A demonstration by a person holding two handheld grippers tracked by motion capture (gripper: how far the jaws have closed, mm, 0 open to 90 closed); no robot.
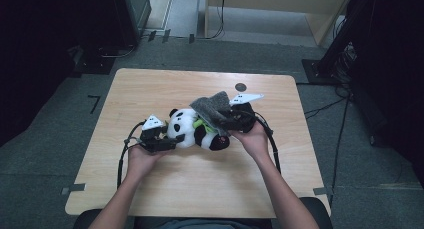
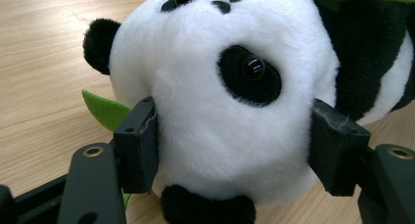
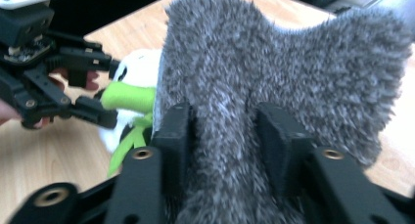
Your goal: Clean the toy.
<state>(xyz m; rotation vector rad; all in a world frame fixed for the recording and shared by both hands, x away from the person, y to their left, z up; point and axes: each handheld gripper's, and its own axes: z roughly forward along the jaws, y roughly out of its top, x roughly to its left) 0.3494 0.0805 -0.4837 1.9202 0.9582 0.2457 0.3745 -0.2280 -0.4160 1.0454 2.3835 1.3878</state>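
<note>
A black-and-white plush panda (image 1: 187,126) lies on its side in the middle of the wooden table (image 1: 200,189). My left gripper (image 1: 175,139) is shut on its head, and in the left gripper view both pads (image 2: 139,145) press into the white fur of the head (image 2: 220,111). A green felt leaf (image 2: 105,109) pokes out beside it. My right gripper (image 1: 220,124) holds a grey fuzzy cloth (image 1: 210,106) over the panda's body. In the right gripper view a fold of this cloth (image 3: 274,62) sits pinched between my right gripper's (image 3: 225,136) pads, with the left gripper (image 3: 112,93) and green leaf (image 3: 127,94) beyond.
A small dark round mark (image 1: 241,87) sits near the table's far edge. Cables (image 1: 272,139) loop from both grippers across the tabletop. Black stands and cords (image 1: 345,64) crowd the floor at the right, and dark equipment (image 1: 130,14) stands at the back left.
</note>
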